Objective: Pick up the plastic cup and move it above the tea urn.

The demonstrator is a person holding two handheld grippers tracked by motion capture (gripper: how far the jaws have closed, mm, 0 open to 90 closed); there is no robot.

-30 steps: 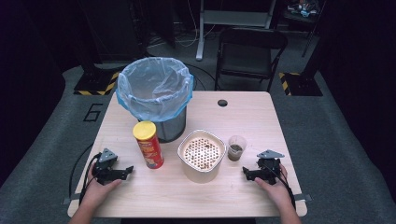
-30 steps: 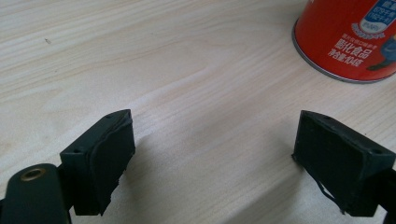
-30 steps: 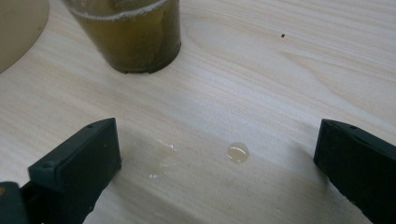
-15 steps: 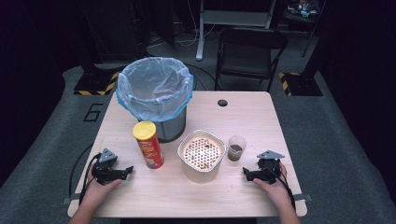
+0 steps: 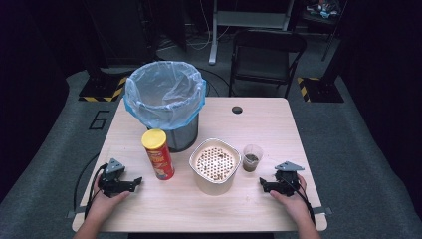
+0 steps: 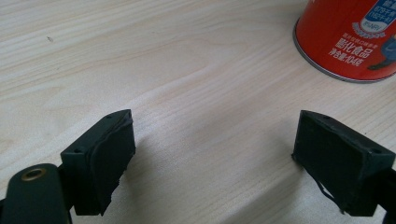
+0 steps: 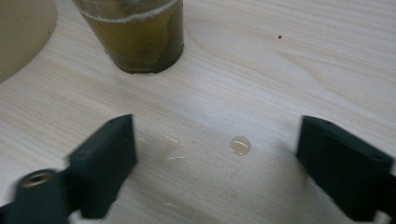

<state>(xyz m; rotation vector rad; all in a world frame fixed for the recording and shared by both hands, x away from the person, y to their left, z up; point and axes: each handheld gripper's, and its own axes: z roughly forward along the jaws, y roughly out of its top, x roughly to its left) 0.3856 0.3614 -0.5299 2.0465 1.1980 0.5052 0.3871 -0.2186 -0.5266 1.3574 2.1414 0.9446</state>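
Observation:
My left gripper (image 5: 135,182) rests on the wooden table (image 5: 263,129) near the front left, open, with only bare wood between its jaws (image 6: 212,158). A red chip can (image 5: 158,154) with a yellow lid stands just right of it; its base (image 6: 348,37) is ahead of the jaws. My right gripper (image 5: 262,185) rests at the front right, open; its jaws (image 7: 215,158) have just been closing with nothing between them. A small clear cup (image 5: 252,158) of brown liquid (image 7: 135,37) stands ahead of it, apart from the jaws.
A beige tub (image 5: 198,174) with a perforated insert sits between can and cup. Behind the can stands a bin (image 5: 164,99) lined with a blue bag. Droplets (image 7: 240,144) lie on the wood. A black chair (image 5: 268,55) stands beyond the table.

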